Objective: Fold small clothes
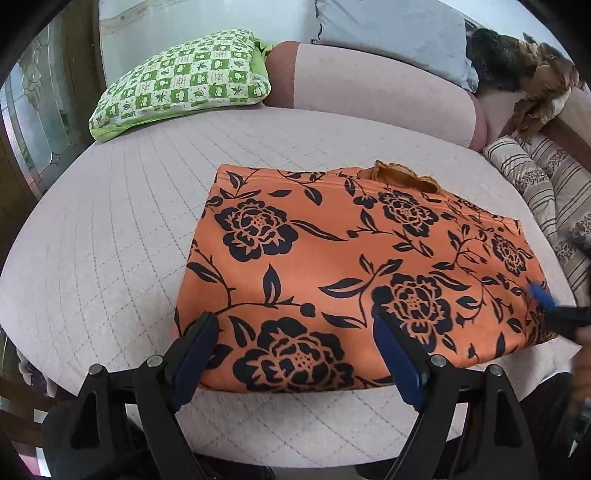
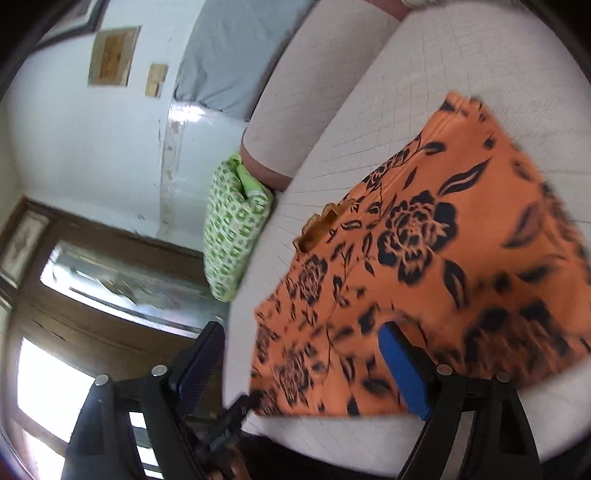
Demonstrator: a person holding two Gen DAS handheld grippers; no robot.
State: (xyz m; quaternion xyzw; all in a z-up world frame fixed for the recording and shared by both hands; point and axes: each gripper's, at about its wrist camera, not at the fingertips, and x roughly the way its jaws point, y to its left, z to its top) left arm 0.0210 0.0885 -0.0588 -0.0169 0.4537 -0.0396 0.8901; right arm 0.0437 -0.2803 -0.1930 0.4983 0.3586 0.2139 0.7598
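Observation:
An orange garment with black flower print (image 1: 332, 266) lies folded flat on the pale quilted bed (image 1: 110, 229). A frilly orange trim (image 1: 402, 173) sticks out at its far edge. My left gripper (image 1: 295, 332) is open, its fingers over the garment's near edge, holding nothing. My right gripper (image 2: 303, 343) is open and empty, tilted, at the garment's (image 2: 424, 258) corner. It also shows blurred at the right edge of the left wrist view (image 1: 554, 306).
A green checked pillow (image 1: 184, 81) lies at the far left of the bed. A pink bolster (image 1: 369, 85) and grey pillow (image 1: 391, 33) lie behind. Striped bedding (image 1: 546, 184) and dark and brown clothes (image 1: 524, 70) are at the right. A wooden door (image 2: 110, 280) stands beyond the bed.

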